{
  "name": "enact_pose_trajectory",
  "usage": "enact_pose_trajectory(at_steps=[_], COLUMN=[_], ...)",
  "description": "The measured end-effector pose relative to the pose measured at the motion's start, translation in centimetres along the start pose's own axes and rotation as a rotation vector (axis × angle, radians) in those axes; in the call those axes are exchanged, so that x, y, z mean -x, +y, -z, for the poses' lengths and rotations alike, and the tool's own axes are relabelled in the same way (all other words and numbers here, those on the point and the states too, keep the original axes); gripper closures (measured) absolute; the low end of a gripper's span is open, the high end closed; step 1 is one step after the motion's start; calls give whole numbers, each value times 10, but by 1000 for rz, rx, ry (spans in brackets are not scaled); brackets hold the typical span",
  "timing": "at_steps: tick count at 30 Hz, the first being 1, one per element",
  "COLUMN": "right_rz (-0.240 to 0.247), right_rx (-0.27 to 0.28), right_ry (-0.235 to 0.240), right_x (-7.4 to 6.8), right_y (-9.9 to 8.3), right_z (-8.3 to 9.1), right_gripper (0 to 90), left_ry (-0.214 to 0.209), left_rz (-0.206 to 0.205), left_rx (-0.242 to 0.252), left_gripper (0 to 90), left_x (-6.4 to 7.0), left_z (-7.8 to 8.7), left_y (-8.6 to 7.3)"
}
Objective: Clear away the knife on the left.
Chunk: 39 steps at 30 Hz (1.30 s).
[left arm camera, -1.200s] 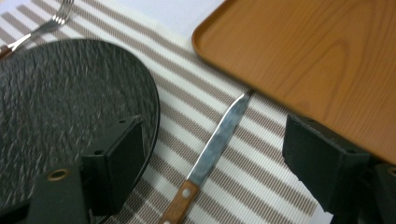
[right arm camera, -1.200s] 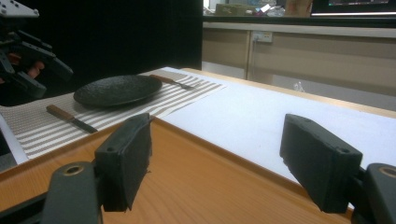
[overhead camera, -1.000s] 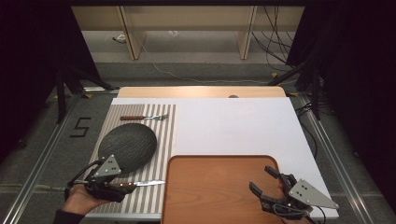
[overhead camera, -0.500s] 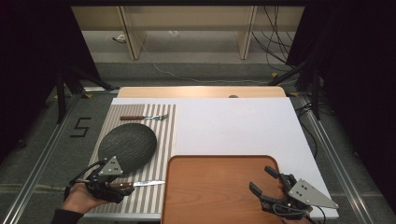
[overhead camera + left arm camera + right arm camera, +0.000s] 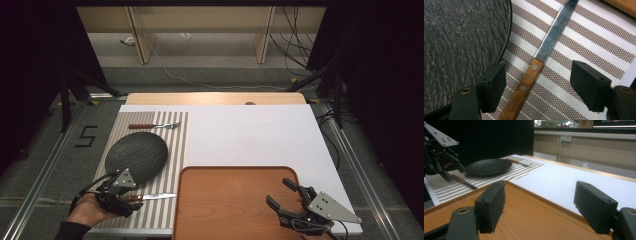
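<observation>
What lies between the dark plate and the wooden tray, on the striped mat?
The knife lies there on the striped mat, blade toward the wooden tray, beside the dark plate. The left tongs stand open around its handle, in the left gripper view.

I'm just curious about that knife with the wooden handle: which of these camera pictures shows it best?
The left gripper view: the knife lies close up between the open jaws, rivets and blade clear. The high view shows the knife small, on the striped mat by the left gripper. The right gripper view shows it far off, thin.
</observation>
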State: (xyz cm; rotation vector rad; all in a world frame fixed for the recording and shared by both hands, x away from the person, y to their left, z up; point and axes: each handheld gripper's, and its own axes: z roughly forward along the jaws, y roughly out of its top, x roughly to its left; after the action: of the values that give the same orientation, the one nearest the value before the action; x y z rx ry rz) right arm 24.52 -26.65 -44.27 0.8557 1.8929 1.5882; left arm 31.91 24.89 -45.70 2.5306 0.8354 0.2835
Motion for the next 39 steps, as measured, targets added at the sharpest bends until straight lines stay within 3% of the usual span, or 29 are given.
enact_pose_trajectory(at_steps=[7,24,29,33,39], right_rz=[3,4,4,6,7], right_rx=[-2,-4,-6,1,1], right_ry=[-1,4,7,13,17], right_x=[0,-1,-1,-1,-1], right_y=[0,0,0,0,0], right_z=[0,0,0,0,0], right_gripper=[263,264,264,265,265], left_ry=[2,16,-1,-34,-31], left_rz=[4,1,9,59,53], left_rx=[-26,-153,-158,-156,-151], left_gripper=[345,481,550,629,711], left_x=[-3,-6,-7,-11,-11], left_z=[-3,-17,-17,-17,-16], left_y=[0,8,9,8,6])
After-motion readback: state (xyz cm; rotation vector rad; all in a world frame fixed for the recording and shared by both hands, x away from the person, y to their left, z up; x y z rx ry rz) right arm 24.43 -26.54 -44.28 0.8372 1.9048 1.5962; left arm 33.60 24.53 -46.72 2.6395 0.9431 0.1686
